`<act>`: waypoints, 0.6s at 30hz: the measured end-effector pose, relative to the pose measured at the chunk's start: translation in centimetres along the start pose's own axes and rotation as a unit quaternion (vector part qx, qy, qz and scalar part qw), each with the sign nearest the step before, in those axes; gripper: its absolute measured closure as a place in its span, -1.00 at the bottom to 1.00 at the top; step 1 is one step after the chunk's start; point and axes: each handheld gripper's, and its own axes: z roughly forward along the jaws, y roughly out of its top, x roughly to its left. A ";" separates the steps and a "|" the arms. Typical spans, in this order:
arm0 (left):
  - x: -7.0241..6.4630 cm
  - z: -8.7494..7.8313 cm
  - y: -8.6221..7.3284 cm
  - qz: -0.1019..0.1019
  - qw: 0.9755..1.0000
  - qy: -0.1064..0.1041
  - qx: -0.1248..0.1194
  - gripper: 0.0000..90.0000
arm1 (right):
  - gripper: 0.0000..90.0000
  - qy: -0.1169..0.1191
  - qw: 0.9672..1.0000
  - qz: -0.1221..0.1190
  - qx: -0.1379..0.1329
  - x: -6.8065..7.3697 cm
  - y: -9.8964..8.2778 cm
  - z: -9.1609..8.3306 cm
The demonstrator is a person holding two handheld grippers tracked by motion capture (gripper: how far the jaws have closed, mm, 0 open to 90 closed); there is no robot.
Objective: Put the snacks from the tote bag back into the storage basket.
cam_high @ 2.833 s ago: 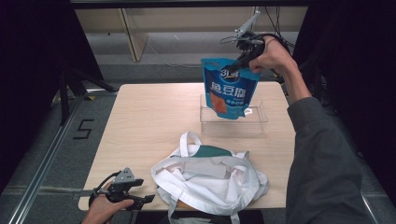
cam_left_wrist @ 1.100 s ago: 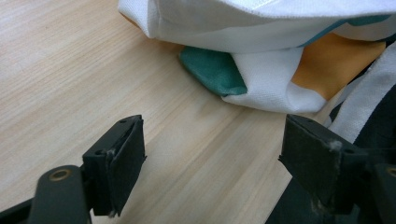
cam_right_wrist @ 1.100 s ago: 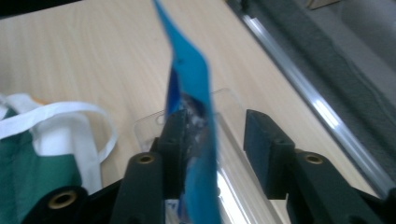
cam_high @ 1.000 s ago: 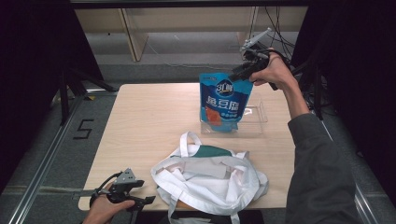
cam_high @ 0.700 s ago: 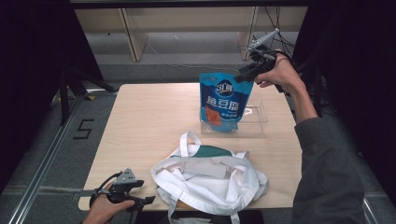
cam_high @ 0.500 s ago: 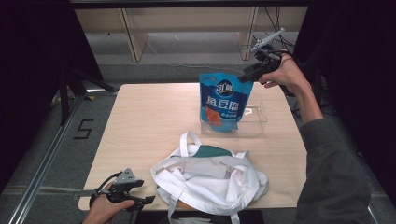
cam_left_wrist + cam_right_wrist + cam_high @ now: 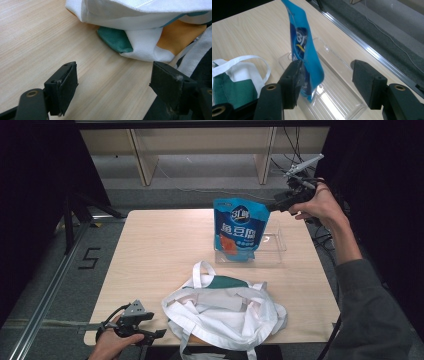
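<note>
A blue snack pouch (image 7: 239, 227) stands upright in a clear plastic tray (image 7: 277, 246) at the table's back right. My right gripper (image 7: 273, 206) hovers just right of the pouch's top corner. Its jaws have just been opening and stand apart. In the right gripper view the pouch (image 7: 305, 50) rises just beyond the left jaw over the tray (image 7: 337, 100), and no pad presses on it. A white tote bag (image 7: 225, 310) with green and orange patches lies at the front edge. My left gripper (image 7: 156, 335) rests open at the front left, beside the bag (image 7: 140, 25).
Wooden shelving (image 7: 200, 150) stands behind the table, with cables on the floor. A metal rail (image 7: 45, 290) and a floor mark "5" run along the left. The table's left half is bare wood (image 7: 160, 245).
My right gripper let go of the pouch's top and drew away to the right, jaws widening. The pouch stays standing in the tray. The left gripper has kept still.
</note>
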 end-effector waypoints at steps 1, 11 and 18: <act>0.0 0.0 0.0 0.005 1.000 0.001 0.000 -0.53 | -0.06 -0.006 1.000 0.001 -0.004 0.1 -0.3 -0.1; -0.1 0.3 0.3 -0.008 1.000 -0.002 -0.015 -0.53 | -0.13 -0.014 0.999 0.029 -0.012 0.4 -4.0 -2.2; -0.1 0.2 0.4 -0.007 1.000 -0.002 -0.013 -0.53 | -0.15 -0.019 0.999 0.033 -0.009 1.5 -6.1 -2.5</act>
